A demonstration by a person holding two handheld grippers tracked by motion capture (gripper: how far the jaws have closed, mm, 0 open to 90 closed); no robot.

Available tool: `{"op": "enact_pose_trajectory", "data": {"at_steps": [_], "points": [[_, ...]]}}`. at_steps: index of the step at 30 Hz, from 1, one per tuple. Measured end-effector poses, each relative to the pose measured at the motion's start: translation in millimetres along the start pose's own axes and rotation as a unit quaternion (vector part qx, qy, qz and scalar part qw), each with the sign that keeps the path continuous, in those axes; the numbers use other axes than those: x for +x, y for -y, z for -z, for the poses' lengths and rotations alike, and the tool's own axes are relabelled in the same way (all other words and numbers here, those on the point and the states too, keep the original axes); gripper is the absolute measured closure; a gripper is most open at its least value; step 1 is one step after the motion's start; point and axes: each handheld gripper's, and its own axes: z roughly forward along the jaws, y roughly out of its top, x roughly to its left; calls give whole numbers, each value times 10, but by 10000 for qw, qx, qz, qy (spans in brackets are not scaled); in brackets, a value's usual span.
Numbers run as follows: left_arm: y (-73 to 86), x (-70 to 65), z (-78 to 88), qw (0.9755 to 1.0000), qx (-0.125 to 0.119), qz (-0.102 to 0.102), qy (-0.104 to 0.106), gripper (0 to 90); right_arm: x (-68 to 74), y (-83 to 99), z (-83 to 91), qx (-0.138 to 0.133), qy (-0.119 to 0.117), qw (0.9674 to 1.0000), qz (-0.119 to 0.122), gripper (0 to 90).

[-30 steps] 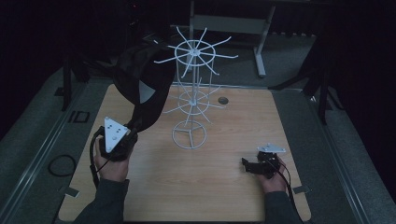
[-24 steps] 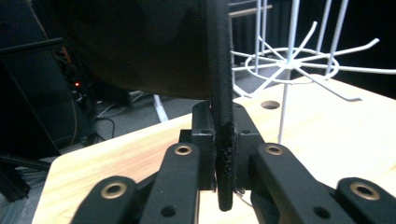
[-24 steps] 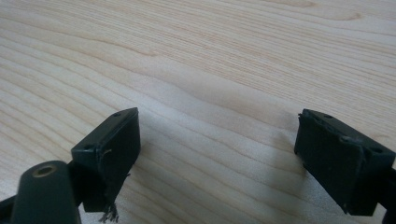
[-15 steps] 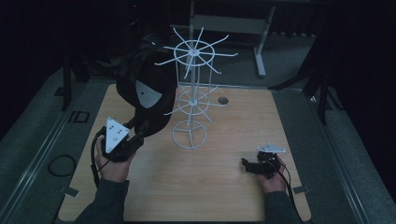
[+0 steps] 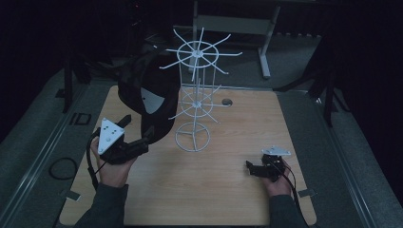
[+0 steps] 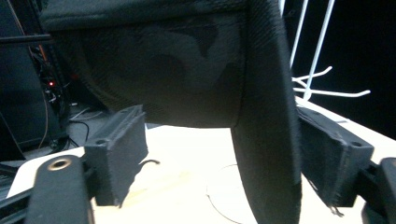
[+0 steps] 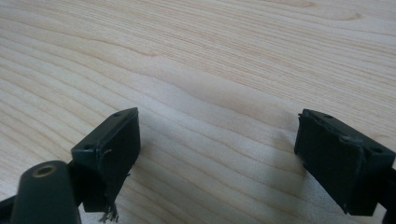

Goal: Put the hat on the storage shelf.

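A black cap (image 5: 142, 95) hangs in the air at the table's left, next to a white wire hook rack (image 5: 195, 95). My left gripper (image 5: 138, 127) is just under it, jaws open. In the left gripper view the cap (image 6: 163, 70) fills the top and its brim runs down between the jaws, against the right-hand one with a wide gap to the other; the left gripper (image 6: 222, 154) is not closed on it. I cannot tell what holds the cap up. The rack's wires (image 6: 317, 70) show behind. My right gripper (image 5: 249, 167) rests low at the front right, open and empty (image 7: 219, 149).
The wooden table (image 5: 228, 190) has a small round hole (image 5: 227, 101) behind the rack's ring base (image 5: 192, 137). A grey mat surrounds the table; a cable loop (image 5: 62, 167) lies at the left. A desk frame stands far behind in the dark.
The cap has come lower and to the right, nearer the rack, and has turned. The left hand has hardly shifted. The right gripper has stayed still.
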Motion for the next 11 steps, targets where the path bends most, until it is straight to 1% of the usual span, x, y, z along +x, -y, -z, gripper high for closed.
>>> {"op": "enact_pose_trajectory", "data": {"at_steps": [5, 11], "points": [[-9, -23, 17, 9999, 0, 53, 91, 183, 0, 0, 0, -2, 1, 10000, 2, 142], [-6, -32, 21, 9998, 74, 108, 131, 179, 0, 0, 0, -1, 1, 10000, 0, 142]]}}
